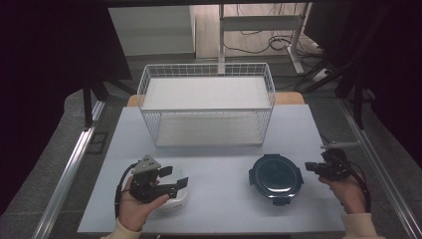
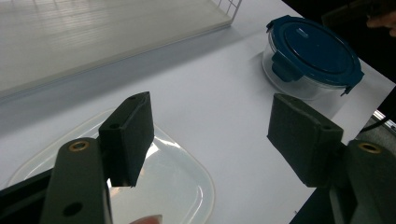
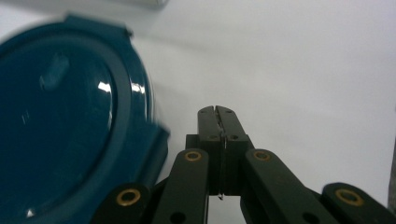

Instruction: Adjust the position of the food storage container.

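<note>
Grippers working near front edge of white table (image 1: 219,149). We are holding left gripper (image 1: 171,180) over clear square lid (image 2: 177,182), jaws spread wide, one pad above lid, other over bare table, nothing pinched. We are keeping right gripper (image 1: 312,167) just beside round glass container (image 1: 276,178) with dark blue clip lid, jaws pressed together on nothing, not touching it. Container is sitting front right, well apart from clear lid. White wire basket (image 1: 206,104) is standing behind both.
</note>
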Motion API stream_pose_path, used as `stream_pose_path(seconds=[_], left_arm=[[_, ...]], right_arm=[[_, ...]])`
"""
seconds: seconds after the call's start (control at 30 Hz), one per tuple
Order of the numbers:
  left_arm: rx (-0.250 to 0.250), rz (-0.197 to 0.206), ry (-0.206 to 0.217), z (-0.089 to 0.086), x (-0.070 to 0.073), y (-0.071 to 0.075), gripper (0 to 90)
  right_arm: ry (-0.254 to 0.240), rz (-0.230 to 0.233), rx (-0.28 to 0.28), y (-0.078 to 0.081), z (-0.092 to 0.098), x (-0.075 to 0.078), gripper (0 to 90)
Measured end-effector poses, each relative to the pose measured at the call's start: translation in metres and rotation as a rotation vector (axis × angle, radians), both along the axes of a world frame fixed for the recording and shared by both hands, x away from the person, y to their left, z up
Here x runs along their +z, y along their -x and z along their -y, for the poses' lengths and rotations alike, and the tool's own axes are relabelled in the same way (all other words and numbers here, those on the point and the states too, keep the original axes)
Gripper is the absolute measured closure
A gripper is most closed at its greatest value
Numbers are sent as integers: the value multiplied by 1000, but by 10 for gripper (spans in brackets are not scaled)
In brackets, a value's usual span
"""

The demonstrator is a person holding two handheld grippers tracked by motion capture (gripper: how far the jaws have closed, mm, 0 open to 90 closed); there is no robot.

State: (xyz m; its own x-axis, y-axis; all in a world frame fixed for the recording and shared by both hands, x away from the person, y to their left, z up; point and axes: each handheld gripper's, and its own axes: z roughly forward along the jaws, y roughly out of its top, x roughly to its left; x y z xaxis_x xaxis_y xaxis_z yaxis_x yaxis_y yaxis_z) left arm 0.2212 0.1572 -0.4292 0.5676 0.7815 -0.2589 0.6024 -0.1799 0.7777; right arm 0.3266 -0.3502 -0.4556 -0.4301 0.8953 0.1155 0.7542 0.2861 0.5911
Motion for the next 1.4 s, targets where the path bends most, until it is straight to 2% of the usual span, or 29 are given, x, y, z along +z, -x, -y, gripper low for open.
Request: stream_pose_path(seconds=[0.23,0.53,0.63,0.87,1.17,1.4], left_arm=[[-3,-6,0,2,-2,-1,309],[-3,-8,-2,3,-2,0,309],[-6,-12,-3,5,-3,-1,308],[-11,-18,-6,7,-5,-1,308],[-5,-19,-10,6,-7,-3,308],[-6,-16,-7,4,-6,-3,308]], right_arm=[[18,-33,-1,9,-2,-14,899],[12,-74,63,15,-11,-20,900],[3,-74,60,16,-10,-20,900],[36,-63,71,19,-14,-19,900],[55,-31,107,22,-25,-17,900],[68,-34,153,24,-40,-17,900]])
